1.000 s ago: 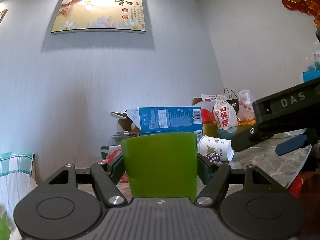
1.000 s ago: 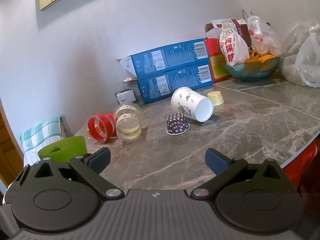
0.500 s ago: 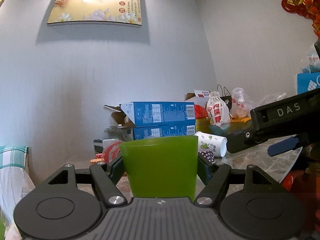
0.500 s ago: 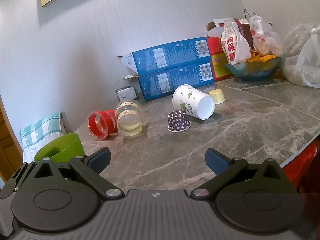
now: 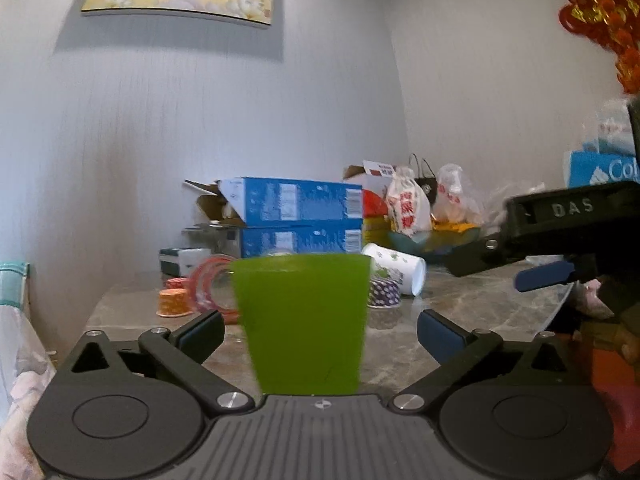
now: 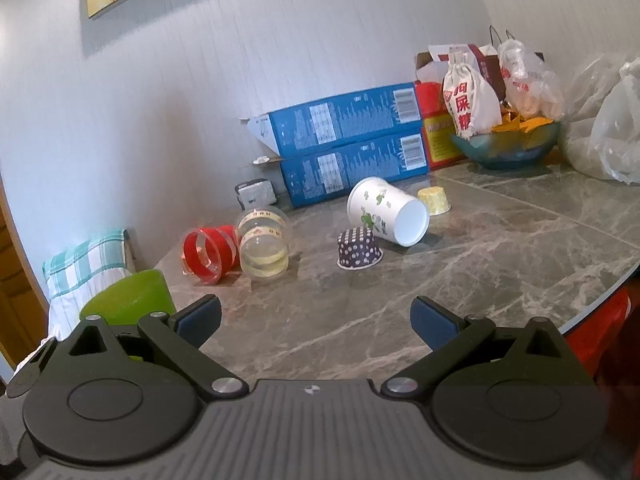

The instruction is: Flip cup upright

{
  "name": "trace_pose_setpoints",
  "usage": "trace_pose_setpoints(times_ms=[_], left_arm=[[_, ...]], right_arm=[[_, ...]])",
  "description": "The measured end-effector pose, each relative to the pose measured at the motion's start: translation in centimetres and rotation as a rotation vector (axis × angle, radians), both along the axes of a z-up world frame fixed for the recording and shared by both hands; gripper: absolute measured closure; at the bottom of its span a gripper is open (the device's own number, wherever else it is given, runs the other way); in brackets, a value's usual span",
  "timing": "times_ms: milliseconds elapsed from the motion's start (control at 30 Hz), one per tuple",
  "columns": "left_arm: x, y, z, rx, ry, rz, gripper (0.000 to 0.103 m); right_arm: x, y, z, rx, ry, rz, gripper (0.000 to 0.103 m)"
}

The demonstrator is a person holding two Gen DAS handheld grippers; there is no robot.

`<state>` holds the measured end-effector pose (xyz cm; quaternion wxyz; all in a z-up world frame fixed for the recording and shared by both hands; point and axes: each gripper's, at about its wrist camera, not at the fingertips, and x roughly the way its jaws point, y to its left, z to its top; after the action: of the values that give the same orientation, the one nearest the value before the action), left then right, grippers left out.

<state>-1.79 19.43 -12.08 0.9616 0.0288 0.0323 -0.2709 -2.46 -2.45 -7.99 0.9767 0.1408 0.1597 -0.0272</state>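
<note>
Standing mouth-up between the fingers of my left gripper (image 5: 318, 334), the green cup (image 5: 302, 320) has a clear gap to each blue pad, so the jaws are spread and grip nothing. My left wrist view hides its base behind the gripper body, so I cannot tell whether it rests on the marble bench (image 5: 472, 308) or hangs just off it. My right wrist view places the cup (image 6: 128, 298) at the bench's near left edge, partly behind my right gripper (image 6: 316, 320), whose fingers are also wide apart and empty.

Only the right view shows the bench (image 6: 460, 280) top fully: a white paper cup (image 6: 386, 210) lying on its side, a dotted cup (image 6: 359, 248) inverted beside it, a clear tub (image 6: 263, 242) and a red ring (image 6: 208, 250) toward the left edge. Only the left view shows my right gripper (image 5: 544, 276) from outside, reaching over the bench's right edge.
</note>
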Motion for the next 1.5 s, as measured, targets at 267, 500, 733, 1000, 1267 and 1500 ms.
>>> trace_pose_setpoints(times_ms=[267, 500, 733, 1000, 1267, 1500], left_arm=[[-3.0, 5.8, 5.6, -0.053, 0.024, 0.053, 0.000], [-3.5, 6.7, 11.6, 0.116, 0.247, -0.025, 0.000], [-4.2, 6.1, 13.5, 0.172, 0.349, -0.022, 0.000], [-4.1, 6.8, 14.0, 0.181, 0.404, 0.004, 0.000], [-4.3, 7.1, 14.3, 0.167, 0.418, 0.016, 0.000], [-4.4, 7.1, 14.4, 0.162, 0.419, 0.022, 0.000]], right_arm=[[-2.5, 1.5, 2.2, -0.071, 0.001, 0.015, 0.001], [-5.4, 5.1, 5.4, -0.186, 0.106, 0.068, 0.001], [-7.8, 6.5, 8.2, -0.176, 0.129, 0.068, 0.001], [-8.5, 6.0, 8.7, -0.151, 0.129, 0.043, 0.001], [-9.2, 6.4, 8.7, -0.140, 0.121, 0.049, 0.001], [-9.2, 6.3, 8.8, -0.132, 0.124, 0.043, 0.001]])
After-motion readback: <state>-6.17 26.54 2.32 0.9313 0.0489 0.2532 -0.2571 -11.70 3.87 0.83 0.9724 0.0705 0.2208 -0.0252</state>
